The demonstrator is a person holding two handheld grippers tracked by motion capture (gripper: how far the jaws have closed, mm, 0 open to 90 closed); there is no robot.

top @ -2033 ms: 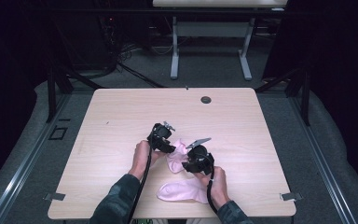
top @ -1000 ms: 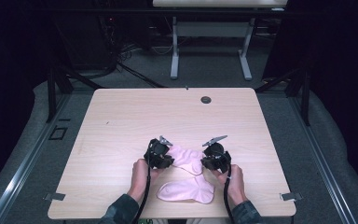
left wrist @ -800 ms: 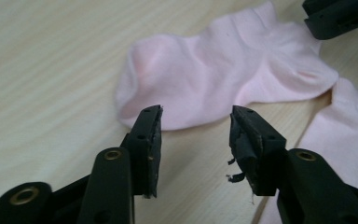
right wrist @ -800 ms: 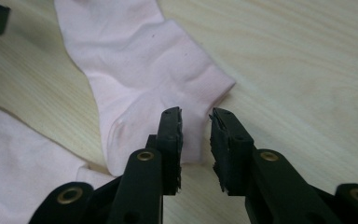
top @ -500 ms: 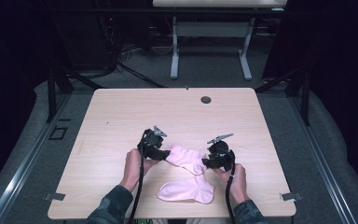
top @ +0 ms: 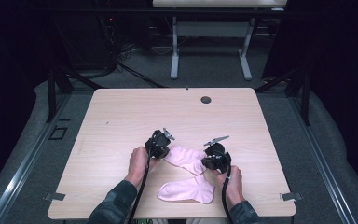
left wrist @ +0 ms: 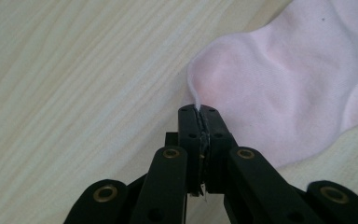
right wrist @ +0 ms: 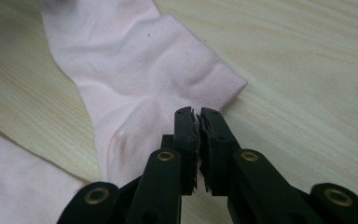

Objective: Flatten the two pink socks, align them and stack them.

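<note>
Two pale pink socks lie near the table's front edge. The upper sock [top: 184, 157] [left wrist: 284, 93] [right wrist: 135, 79] stretches between both grippers. My left gripper [top: 164, 152] [left wrist: 199, 111] has just been closing and now pinches a thin ridge of fabric at the sock's rounded toe end. At the cuff end, my right gripper [top: 209, 162] [right wrist: 196, 113] has also just been closing, and its jaws meet on the ribbed cuff's edge. The second sock [top: 186, 190] [right wrist: 14, 177] lies flat just in front, between the person's forearms.
The light wooden table [top: 121, 116] has a dark round grommet [top: 206, 99] near its far edge. Metal clips [top: 290, 196] sit at the front corners. Beyond the table stand a white desk frame [top: 209, 51] and floor cables [top: 121, 56].
The left hand has shifted a little to the left and away. The upper sock, bunched two seconds ago, now lies drawn out between the two grippers.
</note>
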